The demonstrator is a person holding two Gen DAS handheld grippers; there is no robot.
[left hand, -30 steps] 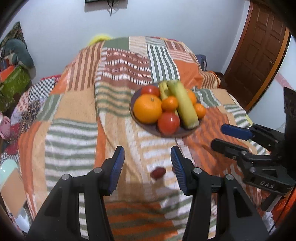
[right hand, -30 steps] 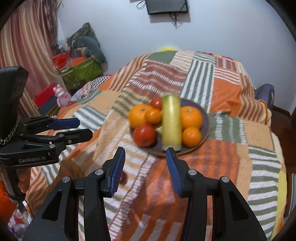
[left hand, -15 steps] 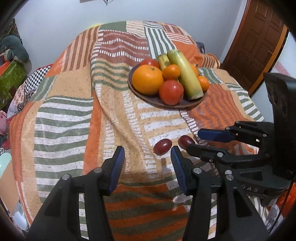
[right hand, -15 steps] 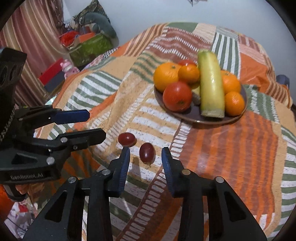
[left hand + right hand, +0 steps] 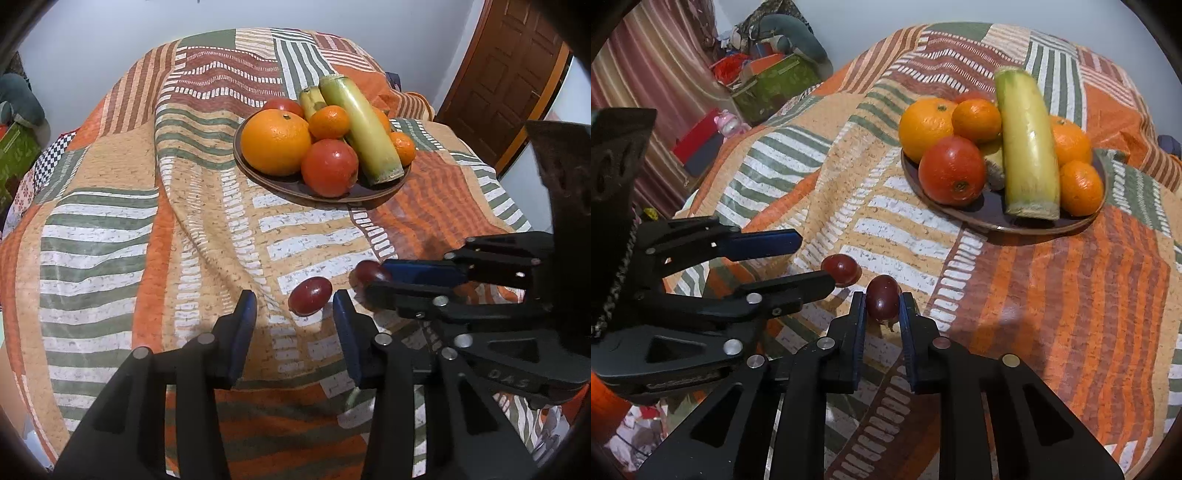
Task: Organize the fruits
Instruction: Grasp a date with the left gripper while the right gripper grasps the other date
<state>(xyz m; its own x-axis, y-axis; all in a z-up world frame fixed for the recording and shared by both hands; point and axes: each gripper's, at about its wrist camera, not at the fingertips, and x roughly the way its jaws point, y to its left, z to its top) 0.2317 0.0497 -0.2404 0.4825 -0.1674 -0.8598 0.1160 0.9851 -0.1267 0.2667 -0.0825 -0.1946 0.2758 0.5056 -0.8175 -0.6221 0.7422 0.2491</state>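
Note:
Two dark red grapes lie on the striped quilt in front of a brown plate [image 5: 295, 190] [image 5: 993, 221] of fruit. My right gripper [image 5: 882, 301] [image 5: 373, 278] has its pads on both sides of the right grape [image 5: 882, 297] [image 5: 367, 271], closed on it. My left gripper [image 5: 293, 304] [image 5: 816, 258] is open; the left grape [image 5: 309, 291] [image 5: 842, 269] sits just ahead of its tips, closer to the right finger. The plate holds a large orange [image 5: 275, 146], red tomatoes [image 5: 328, 166], mandarins and a long pale green stalk [image 5: 360, 129].
The quilt [image 5: 129, 221] covers a raised surface that drops off at the near edge. A wooden door [image 5: 517, 74] stands at the right. Boxes, toys and a striped curtain [image 5: 665, 92] are to the left of the surface.
Both grippers moved forward and down toward the grapes. The right gripper narrowed from open to closed around the right grape. The left gripper stayed open and drew up to the left grape.

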